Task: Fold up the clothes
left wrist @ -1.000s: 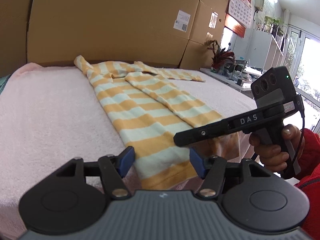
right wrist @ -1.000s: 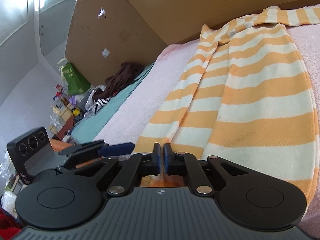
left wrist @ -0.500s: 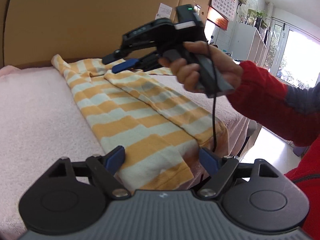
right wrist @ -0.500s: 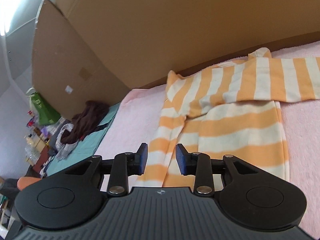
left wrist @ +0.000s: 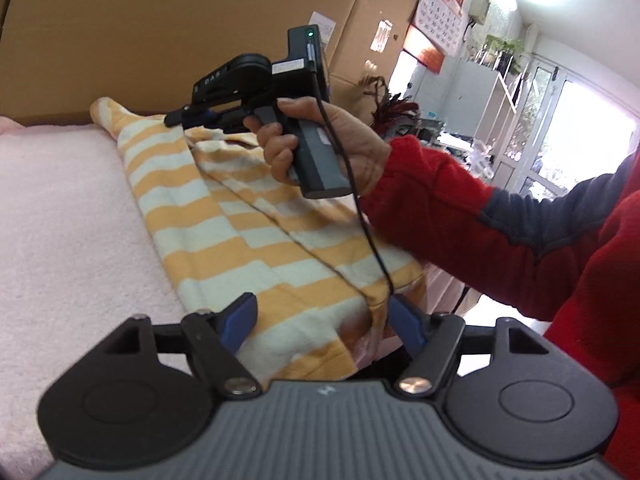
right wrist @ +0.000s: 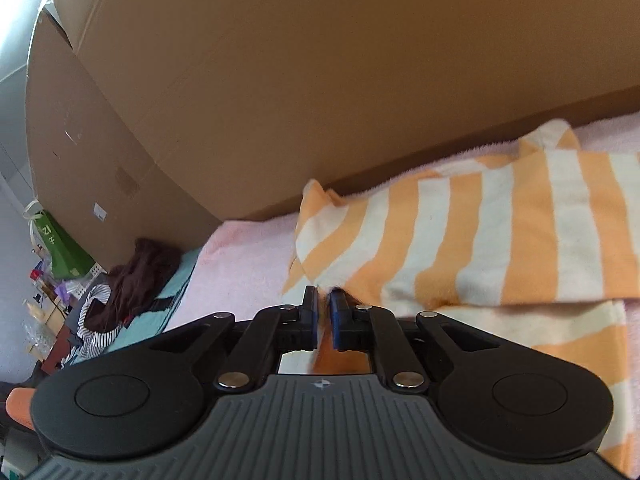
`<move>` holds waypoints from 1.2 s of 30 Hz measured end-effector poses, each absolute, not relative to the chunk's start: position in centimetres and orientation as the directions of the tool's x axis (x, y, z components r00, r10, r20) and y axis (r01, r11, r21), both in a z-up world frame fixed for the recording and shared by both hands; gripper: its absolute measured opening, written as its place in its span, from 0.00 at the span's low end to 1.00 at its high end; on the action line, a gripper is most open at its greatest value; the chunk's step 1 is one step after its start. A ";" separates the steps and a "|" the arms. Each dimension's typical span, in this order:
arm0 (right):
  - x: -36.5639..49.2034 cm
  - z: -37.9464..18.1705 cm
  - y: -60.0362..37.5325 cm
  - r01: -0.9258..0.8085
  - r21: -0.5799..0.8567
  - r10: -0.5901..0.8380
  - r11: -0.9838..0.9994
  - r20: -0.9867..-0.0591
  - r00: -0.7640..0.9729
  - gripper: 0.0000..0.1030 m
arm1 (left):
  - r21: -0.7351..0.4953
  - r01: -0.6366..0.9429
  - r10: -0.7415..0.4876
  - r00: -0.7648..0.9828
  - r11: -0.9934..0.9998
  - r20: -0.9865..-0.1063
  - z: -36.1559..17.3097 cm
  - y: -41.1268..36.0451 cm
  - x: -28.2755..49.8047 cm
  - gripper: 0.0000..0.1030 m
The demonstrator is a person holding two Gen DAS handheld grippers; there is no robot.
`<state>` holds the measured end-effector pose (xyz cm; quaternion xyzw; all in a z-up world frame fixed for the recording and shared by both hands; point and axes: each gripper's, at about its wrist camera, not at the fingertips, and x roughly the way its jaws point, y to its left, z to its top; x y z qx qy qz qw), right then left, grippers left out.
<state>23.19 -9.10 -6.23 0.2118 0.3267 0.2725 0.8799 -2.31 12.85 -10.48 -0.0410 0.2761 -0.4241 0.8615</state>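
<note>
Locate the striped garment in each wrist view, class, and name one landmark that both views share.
Left wrist view: the striped garment runs from the upper left down to the bottom centre on the pink blanket.
Right wrist view: it fills the right half, its edge between the right hand-held gripper's closing jaws.
Shared landmark: the cardboard boxes behind.

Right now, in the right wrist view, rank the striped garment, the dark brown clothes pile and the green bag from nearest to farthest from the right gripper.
1. Striped garment: between the closing jaws of the right gripper.
2. Dark brown clothes pile: left, past the pink blanket.
3. Green bag: far left, beyond the pile.
</note>
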 end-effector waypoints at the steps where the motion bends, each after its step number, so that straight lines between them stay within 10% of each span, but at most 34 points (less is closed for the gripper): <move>1: 23.3 -6.4 -9.2 -0.337 0.540 0.611 0.771 -0.479 0.630 0.08 | -0.300 0.713 -0.754 0.482 0.634 -0.447 -10.5 12.6 -2.2 0.73; 6: 23.7 -8.3 -9.8 -0.312 0.573 0.627 0.758 -0.506 0.592 0.08 | -0.256 0.727 -0.732 0.467 0.637 -0.496 -10.9 11.8 -1.9 0.74; 10: 23.2 -7.6 -10.4 -0.343 0.635 0.690 0.692 -0.440 0.575 0.41 | -0.284 0.717 -0.738 0.459 0.637 -0.495 -10.9 12.0 -1.6 0.76; 14: 23.0 -7.3 -10.0 -0.319 0.516 0.591 0.795 -0.538 0.602 0.05 | -0.249 0.733 -0.730 0.458 0.633 -0.507 -10.9 11.6 -1.8 0.81; 24: 20.7 -6.0 -6.1 -0.508 0.630 0.810 0.587 -0.467 0.356 0.30 | -0.296 0.736 -0.759 0.432 0.609 -0.487 -11.1 11.9 -1.3 0.85; 30: 25.1 -9.0 -9.6 -0.245 0.745 0.753 0.621 -0.481 0.449 0.05 | -0.313 0.730 -0.771 0.448 0.608 -0.453 -11.6 12.0 -1.6 0.86; 36: 25.6 -7.4 -7.9 -0.293 0.712 0.748 0.638 -0.483 0.455 0.35 | -0.363 0.727 -0.793 0.410 0.582 -0.450 -11.4 12.4 -0.8 0.86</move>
